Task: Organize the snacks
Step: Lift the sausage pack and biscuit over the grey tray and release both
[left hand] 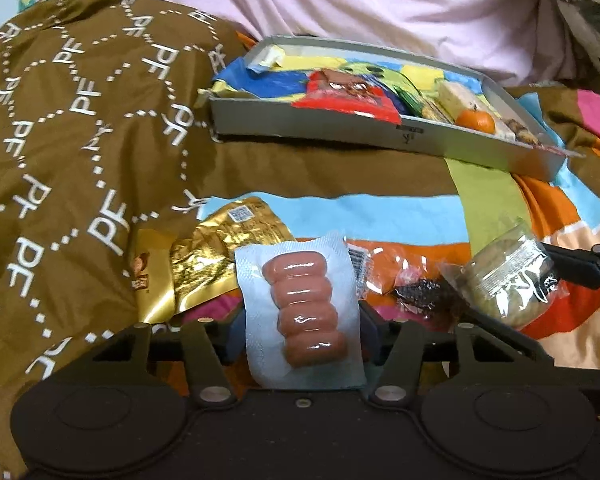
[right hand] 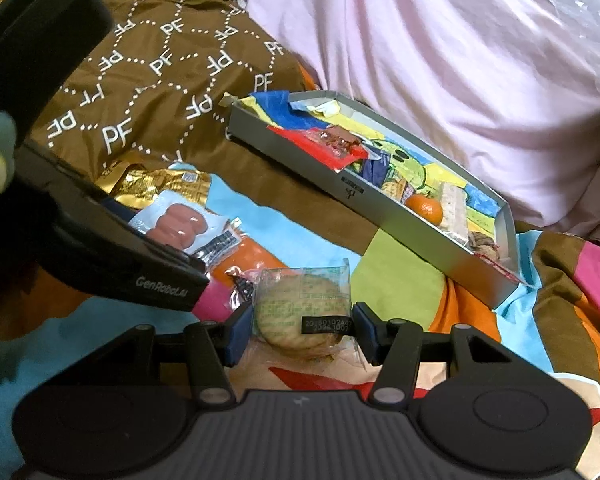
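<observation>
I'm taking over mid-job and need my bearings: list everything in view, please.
sausage pack: one, pink in pale wrap, between the left gripper's pads
biscuit pack: one, tan in clear wrap, between the right gripper's pads
gold packet: one, on the bedding left of the sausages
dark sweet: one, clear wrap, between the two packs
grey tray: one, behind, holding snacks
red packet: one, in the tray
orange: one, in the tray
left gripper: black
right gripper: black
</observation>
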Demonstrator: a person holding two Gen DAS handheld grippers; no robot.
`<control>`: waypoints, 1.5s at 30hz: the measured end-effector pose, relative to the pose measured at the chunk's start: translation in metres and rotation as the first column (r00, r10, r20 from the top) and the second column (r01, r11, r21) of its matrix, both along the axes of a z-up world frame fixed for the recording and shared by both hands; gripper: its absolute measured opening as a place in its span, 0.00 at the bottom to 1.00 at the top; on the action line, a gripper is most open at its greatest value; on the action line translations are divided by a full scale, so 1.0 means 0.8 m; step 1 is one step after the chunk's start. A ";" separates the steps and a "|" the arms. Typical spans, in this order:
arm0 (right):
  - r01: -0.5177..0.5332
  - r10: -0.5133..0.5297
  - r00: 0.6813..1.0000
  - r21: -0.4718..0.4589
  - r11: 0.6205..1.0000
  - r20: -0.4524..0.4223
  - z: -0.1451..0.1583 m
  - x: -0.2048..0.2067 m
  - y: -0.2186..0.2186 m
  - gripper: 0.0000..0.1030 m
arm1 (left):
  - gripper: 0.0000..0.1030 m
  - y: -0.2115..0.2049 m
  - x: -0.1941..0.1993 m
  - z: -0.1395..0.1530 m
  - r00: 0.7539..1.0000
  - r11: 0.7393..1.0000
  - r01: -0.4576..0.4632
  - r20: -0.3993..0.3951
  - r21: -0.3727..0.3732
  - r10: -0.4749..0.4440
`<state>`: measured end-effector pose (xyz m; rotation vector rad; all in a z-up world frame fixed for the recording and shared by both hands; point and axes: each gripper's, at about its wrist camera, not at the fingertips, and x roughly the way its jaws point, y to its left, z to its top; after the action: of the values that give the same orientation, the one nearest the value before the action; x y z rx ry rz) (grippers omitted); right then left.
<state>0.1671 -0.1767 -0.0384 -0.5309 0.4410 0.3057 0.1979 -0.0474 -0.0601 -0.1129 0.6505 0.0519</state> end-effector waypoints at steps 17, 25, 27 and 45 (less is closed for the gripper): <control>0.116 -0.149 0.970 0.172 0.978 0.190 0.055 0.029 -0.060 0.57 | 0.56 -0.032 0.041 0.111 0.967 0.997 -0.033 0.249 -0.074 0.051; 0.203 -0.273 0.931 0.276 0.939 0.242 0.075 0.100 -0.112 0.57 | 0.56 -0.055 0.125 0.136 0.964 0.996 -0.038 0.260 -0.079 0.057; 0.222 -0.302 0.925 0.315 0.923 0.233 0.078 0.120 -0.124 0.57 | 0.56 -0.060 0.145 0.135 0.964 0.996 -0.040 0.259 -0.078 0.059; 0.241 -0.323 0.940 0.457 0.856 0.109 0.052 0.202 -0.148 0.60 | 0.58 -0.086 0.231 0.103 0.984 0.998 -0.031 0.172 -0.056 0.040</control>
<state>0.3290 -0.2948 0.0032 -0.0437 0.2531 0.0624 0.3829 -0.1158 0.0222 -0.1783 0.4762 0.0585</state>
